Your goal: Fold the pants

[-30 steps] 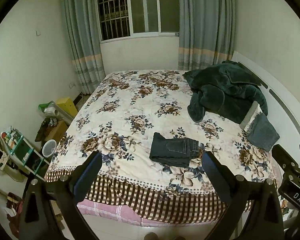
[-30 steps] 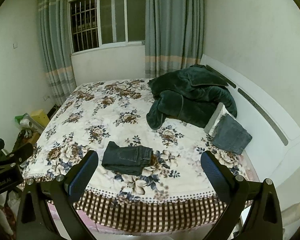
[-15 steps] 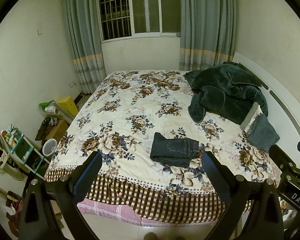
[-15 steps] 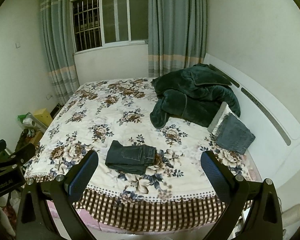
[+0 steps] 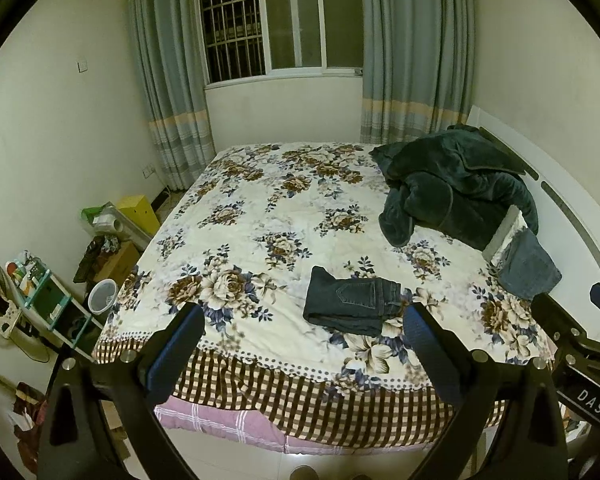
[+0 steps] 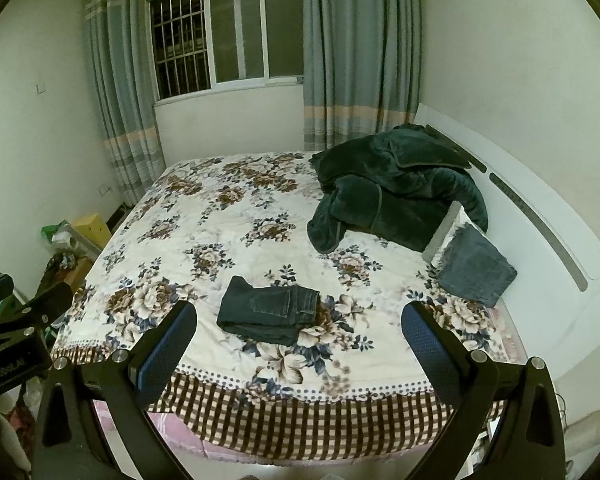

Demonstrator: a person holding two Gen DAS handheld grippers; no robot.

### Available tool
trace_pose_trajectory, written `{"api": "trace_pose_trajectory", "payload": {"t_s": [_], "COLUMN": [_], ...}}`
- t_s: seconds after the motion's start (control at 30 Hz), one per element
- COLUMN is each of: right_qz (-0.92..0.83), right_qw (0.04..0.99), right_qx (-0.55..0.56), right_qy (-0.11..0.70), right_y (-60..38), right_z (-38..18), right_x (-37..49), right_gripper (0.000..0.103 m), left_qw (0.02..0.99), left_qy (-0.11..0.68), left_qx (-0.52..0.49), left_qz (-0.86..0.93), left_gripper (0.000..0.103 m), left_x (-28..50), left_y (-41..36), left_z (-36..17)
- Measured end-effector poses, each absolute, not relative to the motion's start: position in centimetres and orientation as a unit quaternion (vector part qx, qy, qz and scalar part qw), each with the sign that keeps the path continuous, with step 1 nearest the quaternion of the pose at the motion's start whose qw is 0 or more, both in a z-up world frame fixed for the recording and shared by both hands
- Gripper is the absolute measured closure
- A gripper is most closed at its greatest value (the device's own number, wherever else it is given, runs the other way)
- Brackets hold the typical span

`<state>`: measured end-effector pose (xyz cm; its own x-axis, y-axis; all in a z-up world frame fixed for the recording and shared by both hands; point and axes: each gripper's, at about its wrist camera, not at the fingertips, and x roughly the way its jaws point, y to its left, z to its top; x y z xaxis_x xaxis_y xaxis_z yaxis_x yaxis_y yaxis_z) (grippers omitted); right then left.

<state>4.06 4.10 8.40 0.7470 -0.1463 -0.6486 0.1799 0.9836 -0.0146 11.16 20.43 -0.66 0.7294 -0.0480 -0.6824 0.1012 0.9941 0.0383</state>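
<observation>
Pants lie folded near front edge of bed. My left hand-held gripper and right hand-held gripper: both wide open, empty, well back. Denim looks soft, heavy, non-slip; I'd pinch thick fold edge.

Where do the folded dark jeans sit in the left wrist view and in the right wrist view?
Left wrist: folded dark jeans lie right of centre, near the bed's front edge.
Right wrist: folded dark jeans lie left of centre, near the same edge.
Shared landmark: the dark green robe heaped beyond them by the headboard.
</observation>
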Motion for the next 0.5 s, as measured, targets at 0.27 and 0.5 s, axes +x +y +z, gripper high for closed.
{"api": "trace_pose_trajectory", "payload": {"t_s": [0.27,0.5], "right_qz": [-0.085,-0.084], "right_qw": [0.933,0.933], "right_qx": [0.024,0.024], "right_qy": [0.348,0.349], "right_y": [4.18,4.24], "right_z": [8.12,8.01], "right_x": [4.18,4.13], "right_gripper": [0.000,0.000], "left_qw": [0.929,0.929], "left_qy": [0.367,0.366], "left_qx": [0.036,0.035], "left_qz": [-0.038,-0.037], "left_gripper": [0.001,0.001], "left_x": [10.98,11.00], "left_y": [20.31,20.27], "left_z": [-0.66,-0.66]}}
